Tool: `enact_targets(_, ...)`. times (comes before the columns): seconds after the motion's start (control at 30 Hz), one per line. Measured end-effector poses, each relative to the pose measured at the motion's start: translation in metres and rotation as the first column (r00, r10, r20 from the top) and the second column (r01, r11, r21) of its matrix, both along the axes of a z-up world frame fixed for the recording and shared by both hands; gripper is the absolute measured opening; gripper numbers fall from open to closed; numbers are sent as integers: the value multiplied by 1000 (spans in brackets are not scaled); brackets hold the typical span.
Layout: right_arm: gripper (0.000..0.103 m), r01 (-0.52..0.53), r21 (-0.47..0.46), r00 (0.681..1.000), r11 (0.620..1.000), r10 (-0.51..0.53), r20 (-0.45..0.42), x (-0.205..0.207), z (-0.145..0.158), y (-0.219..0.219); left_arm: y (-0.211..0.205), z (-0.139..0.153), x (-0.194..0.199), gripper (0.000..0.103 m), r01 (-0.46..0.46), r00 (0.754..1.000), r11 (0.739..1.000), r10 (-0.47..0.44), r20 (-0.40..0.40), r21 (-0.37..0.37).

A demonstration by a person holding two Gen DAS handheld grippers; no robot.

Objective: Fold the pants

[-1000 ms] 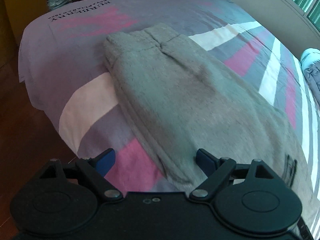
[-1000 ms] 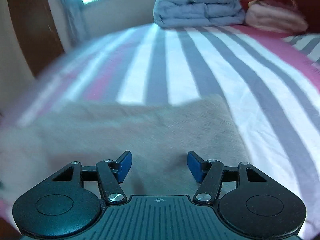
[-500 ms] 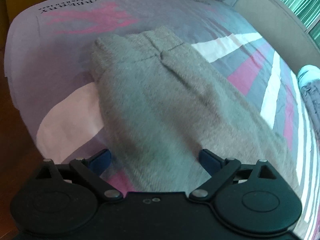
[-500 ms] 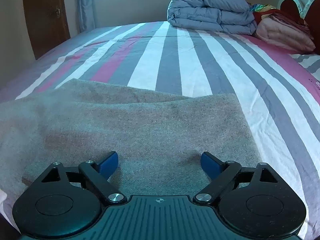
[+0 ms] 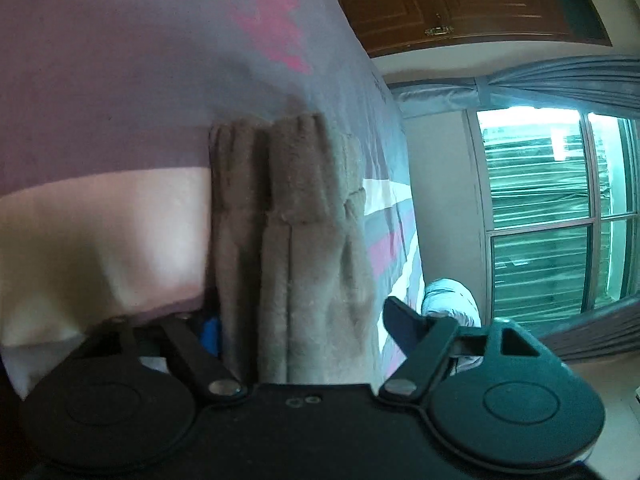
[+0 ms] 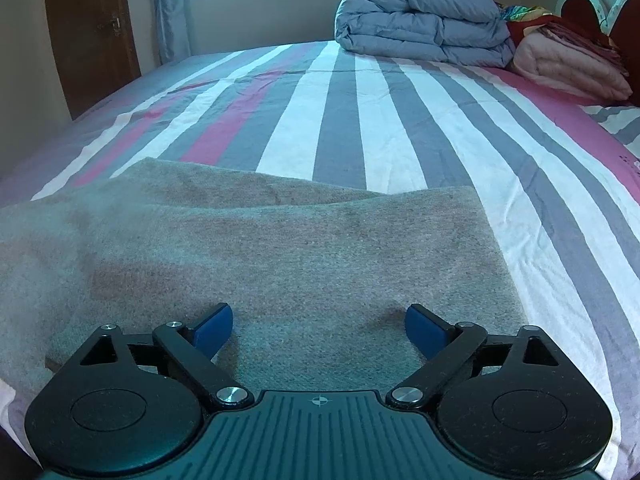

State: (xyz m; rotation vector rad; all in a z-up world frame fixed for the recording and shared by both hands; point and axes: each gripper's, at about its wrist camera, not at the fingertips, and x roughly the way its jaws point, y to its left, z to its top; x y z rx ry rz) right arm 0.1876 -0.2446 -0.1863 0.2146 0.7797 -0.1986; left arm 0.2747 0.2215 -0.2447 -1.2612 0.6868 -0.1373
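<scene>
Two grippers are working the pants (image 6: 280, 264) on the bed (image 6: 360, 120) — my left gripper (image 5: 300, 328) fingers are closing around the waistband end, not yet pinching; my right gripper (image 6: 320, 330) fingers are spreading wide, empty, over the legs — readying the fold.

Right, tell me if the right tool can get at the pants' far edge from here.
Probably yes: the right tool sits open over the pants, with nothing lying between it and that edge.

a striped bedsheet (image 6: 344, 120) covers the bed, with a folded grey duvet (image 6: 420, 36) and pink blanket (image 6: 568, 68) at its far end, near a wooden door (image 6: 88, 32).
</scene>
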Motion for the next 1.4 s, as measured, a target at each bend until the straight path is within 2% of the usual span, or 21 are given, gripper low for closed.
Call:
enact_targets(0.1, 96, 0, -1, 1000, 1000, 0, 3, 0, -1, 1, -9, 5, 7, 69, 34, 999, 999, -35, 42, 37)
enact_targets(0.17, 97, -1, -1, 1000, 1000, 1, 4, 0, -1, 1, -13, 5, 14, 69, 38, 997, 999, -39, 66, 23)
enact_targets(0.27, 97, -5, 1, 1000, 1000, 5, 4, -1, -1, 0, -19, 1, 26, 61, 55, 997, 998, -58, 59, 41)
enact_targets(0.3, 97, -6, 1, 1000, 1000, 6, 5, -1, -1, 0, -21, 2, 28, 56, 58, 996, 997, -61, 66, 45)
enact_targets(0.4, 97, -7, 6, 1000, 1000, 7, 12, -2, -1, -1, -23, -3, 33, 14, 60, 998, 997, -61, 34, 40)
enact_targets(0.43, 97, -8, 3, 1000, 1000, 8, 13, -2, -1, -1, -22, -3, 31, 7, 48, 999, 998, -49, 10, 48)
enact_targets(0.53, 97, -11, -2, 1000, 1000, 11, 6, -1, 1, 0, -21, 11, 17, 2, 48, 999, 995, -50, 20, 84)
enact_targets(0.63, 97, -5, -12, 1000, 1000, 5, 26, -3, 9, 3, -38, 51, 10, 2, 95, 987, 972, -119, 105, 215)
enact_targets(0.77, 97, -88, -24, 995, 996, 89, 46, 5, 12, 27, -79, 111, -4, 2, 171, 936, 913, -269, 229, 371)
enact_targets(0.83, 97, -147, -92, 989, 985, 148, 8, 12, 5, 47, -114, 141, -14, 2, 222, 884, 857, -378, 275, 465)
enact_targets(0.9, 98, -185, -166, 983, 969, 185, -17, 17, -5, 59, -158, 166, -28, 2, 281, 811, 774, -508, 291, 568)
enact_targets(0.97, 99, -181, -113, 983, 977, 178, -36, 21, -4, 52, -201, 177, -40, 2, 350, 741, 705, -611, 278, 617)
enact_targets(1.03, 99, -163, -16, 986, 987, 163, -20, 19, 6, 31, -248, 178, -57, 2, 415, 669, 612, -707, 231, 673)
enact_targets(1.07, 99, -117, 25, 993, 993, 117, -3, 13, 12, 15, -271, 174, -67, 2, 434, 644, 564, -740, 196, 703)
enact_targets(1.13, 99, -49, 137, 999, 989, 45, 28, -3, 21, -23, -316, 156, -84, 2, 484, 609, 458, -788, 89, 746)
enact_targets(1.2, 99, 7, 235, 999, 972, -16, 36, -20, 24, -61, -353, 135, -102, 3, 513, 587, 353, -809, -21, 782)
enact_targets(1.27, 99, 34, 312, 998, 949, -46, 34, -35, 25, -99, -385, 117, -117, 14, 532, 545, 214, -827, -138, 819)
enact_targets(1.3, 99, 37, 349, 998, 936, -52, 34, -42, 25, -112, -397, 112, -123, 22, 525, 531, 155, -828, -180, 837)
enact_targets(1.33, 99, 33, 402, 998, 915, -54, 42, -48, 26, -125, -406, 110, -130, 24, 513, 520, 103, -827, -213, 852)
enact_targets(1.37, 99, 26, 476, 997, 879, -58, 51, -53, 25, -137, -410, 111, -131, 25, 482, 522, 67, -823, -225, 873)
enact_targets(1.4, 99, 22, 532, 996, 847, -62, 57, -56, 26, -145, -413, 116, -139, 30, 450, 525, 49, -822, -220, 892)
